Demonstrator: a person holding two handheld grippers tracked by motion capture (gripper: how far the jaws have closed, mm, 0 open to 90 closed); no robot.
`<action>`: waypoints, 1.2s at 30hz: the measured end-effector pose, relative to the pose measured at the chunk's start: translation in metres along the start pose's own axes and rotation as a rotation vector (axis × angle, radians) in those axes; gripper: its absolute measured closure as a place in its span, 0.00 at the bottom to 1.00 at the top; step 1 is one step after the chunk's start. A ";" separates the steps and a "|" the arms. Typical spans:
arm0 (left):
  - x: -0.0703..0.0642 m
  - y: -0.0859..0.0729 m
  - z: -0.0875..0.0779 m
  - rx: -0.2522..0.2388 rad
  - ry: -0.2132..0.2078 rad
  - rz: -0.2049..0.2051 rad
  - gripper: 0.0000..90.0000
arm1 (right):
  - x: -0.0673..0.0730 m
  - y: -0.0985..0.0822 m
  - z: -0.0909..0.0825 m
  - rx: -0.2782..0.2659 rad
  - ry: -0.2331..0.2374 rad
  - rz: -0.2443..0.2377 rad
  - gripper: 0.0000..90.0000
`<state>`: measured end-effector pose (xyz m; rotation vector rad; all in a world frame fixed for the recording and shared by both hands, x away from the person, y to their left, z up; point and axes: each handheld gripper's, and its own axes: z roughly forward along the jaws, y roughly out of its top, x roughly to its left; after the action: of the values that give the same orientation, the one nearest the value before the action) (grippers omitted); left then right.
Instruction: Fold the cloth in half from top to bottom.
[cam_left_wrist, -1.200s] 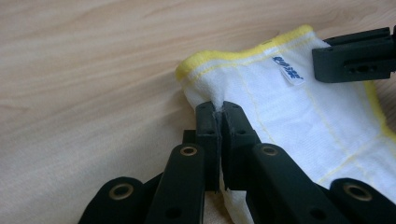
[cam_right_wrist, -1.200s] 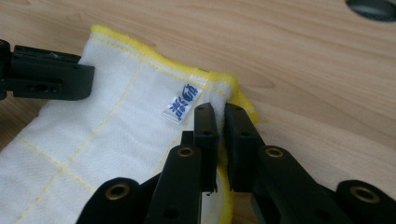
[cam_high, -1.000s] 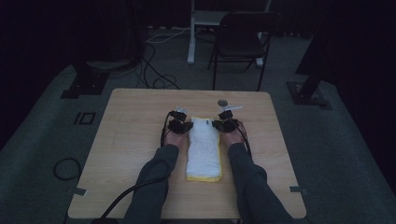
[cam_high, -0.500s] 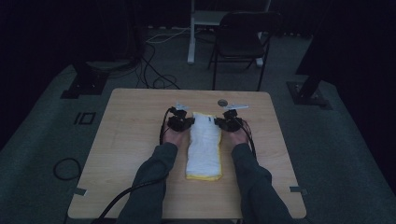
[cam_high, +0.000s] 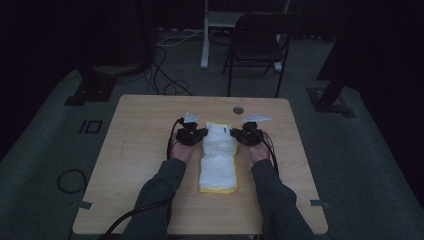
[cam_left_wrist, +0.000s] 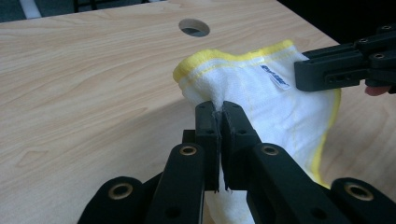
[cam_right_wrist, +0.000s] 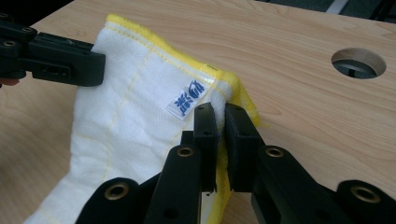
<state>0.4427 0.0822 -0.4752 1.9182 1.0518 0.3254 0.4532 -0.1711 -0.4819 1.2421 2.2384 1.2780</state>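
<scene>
A white towel (cam_high: 218, 159) with a yellow hem lies folded lengthwise on the wooden table (cam_high: 135, 150). Its far end is lifted off the wood. My left gripper (cam_high: 199, 134) is shut on the far left corner of the towel (cam_left_wrist: 261, 93), with cloth pinched between its jaws (cam_left_wrist: 219, 114). My right gripper (cam_high: 236, 133) is shut on the far right corner of the towel (cam_right_wrist: 140, 107), beside a small blue-printed label (cam_right_wrist: 187, 99). In each gripper view the other gripper reaches in from the side: the right gripper (cam_left_wrist: 303, 74) and the left gripper (cam_right_wrist: 93, 65).
A round cable hole (cam_high: 238, 109) sits in the table just beyond the towel. A dark chair (cam_high: 260, 45) stands behind the table's far edge. Cables (cam_high: 150, 210) trail from the grippers toward the table's near edge. Bare wood lies left and right of the towel.
Both hands have moved toward the far side of the table and risen a little, drawing the towel's far end with them. The towel now lies longer and straighter.
</scene>
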 end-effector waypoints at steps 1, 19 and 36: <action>-0.001 -0.001 -0.002 -0.003 -0.005 -0.002 0.97 | 0.001 -0.001 -0.002 -0.002 0.001 -0.004 0.94; -0.015 -0.015 -0.027 -0.023 -0.041 0.015 0.97 | 0.021 -0.014 -0.023 -0.032 0.019 -0.042 0.94; -0.025 -0.035 -0.039 -0.022 -0.075 -0.004 0.96 | 0.034 -0.033 -0.035 -0.034 0.036 -0.058 0.94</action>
<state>0.3858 0.0943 -0.4773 1.8936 0.9982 0.2595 0.3940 -0.1720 -0.4831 1.1427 2.2504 1.3209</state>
